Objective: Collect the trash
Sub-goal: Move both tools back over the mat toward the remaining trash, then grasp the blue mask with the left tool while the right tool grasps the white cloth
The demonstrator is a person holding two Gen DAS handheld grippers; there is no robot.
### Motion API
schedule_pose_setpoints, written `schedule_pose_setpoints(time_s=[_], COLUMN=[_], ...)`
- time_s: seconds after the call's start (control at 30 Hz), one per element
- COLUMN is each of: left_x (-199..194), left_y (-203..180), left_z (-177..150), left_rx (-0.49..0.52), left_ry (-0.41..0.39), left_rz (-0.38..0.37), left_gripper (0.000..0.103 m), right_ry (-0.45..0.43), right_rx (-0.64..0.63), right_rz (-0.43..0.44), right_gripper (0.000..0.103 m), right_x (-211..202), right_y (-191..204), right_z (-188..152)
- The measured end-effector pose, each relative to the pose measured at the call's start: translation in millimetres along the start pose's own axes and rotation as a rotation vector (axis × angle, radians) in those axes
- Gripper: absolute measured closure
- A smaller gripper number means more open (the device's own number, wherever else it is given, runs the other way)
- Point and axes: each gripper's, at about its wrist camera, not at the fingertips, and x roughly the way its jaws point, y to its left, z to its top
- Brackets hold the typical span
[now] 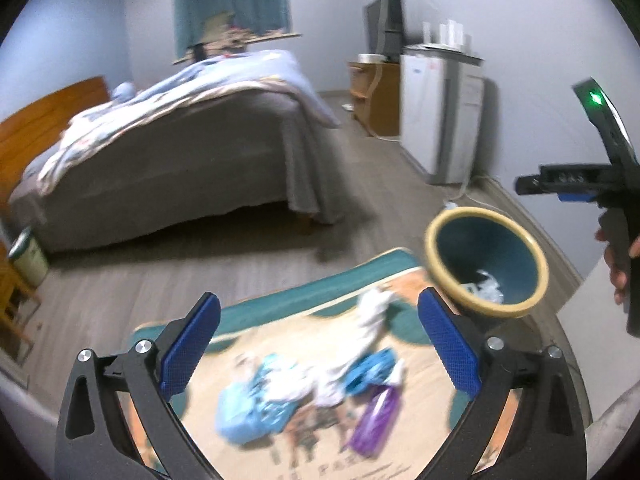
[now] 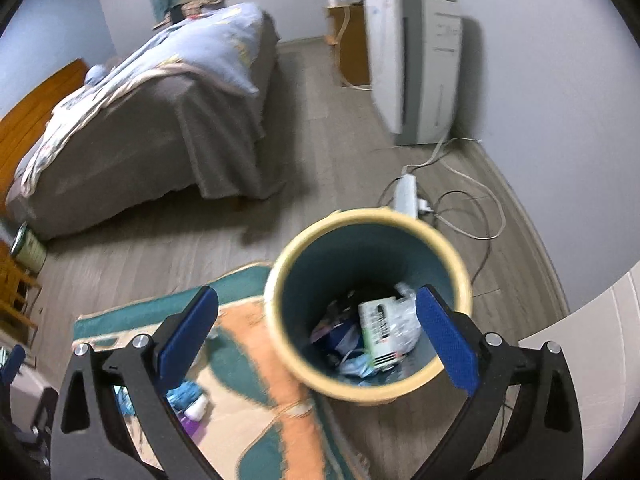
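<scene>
While both grippers hang over the floor, jaws stand thus:
Left gripper (image 1: 320, 344): spread wide, empty, above blurred trash pile (image 1: 312, 388) on rug (image 1: 280, 300).
Right gripper (image 2: 318, 338): spread wide, empty, over bin (image 2: 372, 296).
Bin: beside rug, wrappers inside.
Bed (image 2: 160, 128): well beyond.

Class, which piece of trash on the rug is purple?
The purple wrapper, at the pile's right edge; the other pieces beside it are white or light blue.
</scene>
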Motion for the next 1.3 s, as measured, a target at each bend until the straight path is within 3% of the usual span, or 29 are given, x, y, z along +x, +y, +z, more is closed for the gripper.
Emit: schedule_pose_setpoints(time_s=[0.23,0.6,0.8,1.03,1.3], left_x=[-12.9,17.4,41.3,73.2,106.5], left_y=[66.1,105.7,105.4,93.7,91.6], left_z=[-29.2,-72.7,-84.6,-93.5,-104.9], left_rx=[-0.15,-0.106,-0.169,-0.134,-0.146], left_ry=[0.025,0.16,0.231,0.299,0.396], left_rz=[0.099,0.186,0.129,0.086,0.051], left_gripper=[0.005,0.005,0.005,0.005,0.006], right_ry=[0.073,0.144,0.175,0.201,0.262], right_rx=[-0.087,-0.123,-0.166,-0.29,-0.32], right_rz=[0.055,0.066,0.036,-0.046,-0.081], right_gripper=[0.006,0.006,0.006,0.006,0.006], right_x=[9.5,36.2,58.0,93.2,132.4], right_y=[65.5,121.4,141.2,156.2,160.8], right_z=[-36.2,-57.7,-61.1,-64.0,-67.3])
